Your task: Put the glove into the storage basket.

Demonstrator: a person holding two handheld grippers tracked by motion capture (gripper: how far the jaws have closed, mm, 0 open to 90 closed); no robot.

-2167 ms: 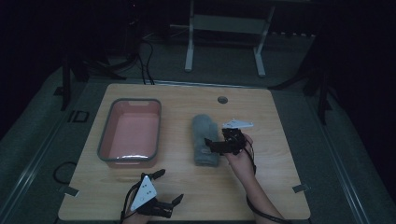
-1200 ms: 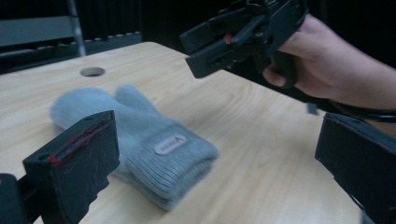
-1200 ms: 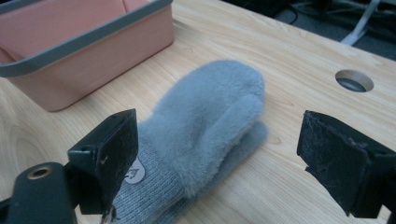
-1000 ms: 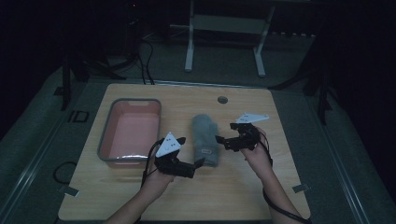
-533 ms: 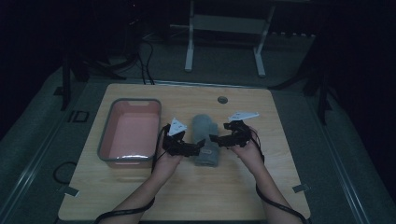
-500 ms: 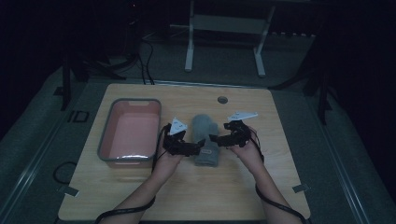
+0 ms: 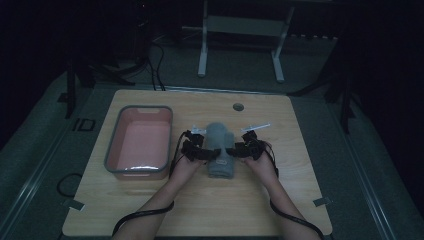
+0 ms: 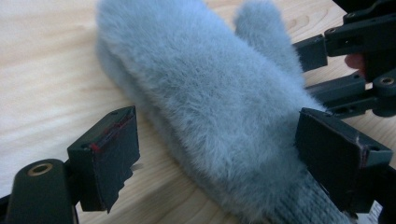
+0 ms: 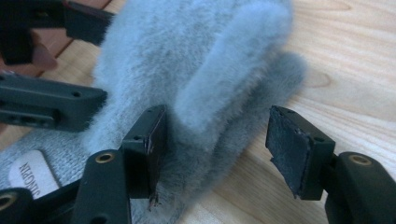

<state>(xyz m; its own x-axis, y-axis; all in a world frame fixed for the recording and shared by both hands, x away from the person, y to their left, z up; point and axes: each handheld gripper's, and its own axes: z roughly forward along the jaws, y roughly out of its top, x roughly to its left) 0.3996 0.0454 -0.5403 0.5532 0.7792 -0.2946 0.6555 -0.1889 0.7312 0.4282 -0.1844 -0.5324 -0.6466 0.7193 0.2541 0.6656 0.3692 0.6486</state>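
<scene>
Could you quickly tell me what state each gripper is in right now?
Left gripper: open, closing around the grey furry mitten.
Right gripper: open, closing around the mitten's thumb.

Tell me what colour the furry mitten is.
Pale blue-grey; the mitten shows best in the left gripper view.

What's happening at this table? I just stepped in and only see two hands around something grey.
A person is working a fluffy grey mitten lying on the wooden table, one gripper at each side. The left gripper and the right gripper each straddle an edge of it, jaws just closing but not yet clamped. A pink tray sits to the left.
</scene>
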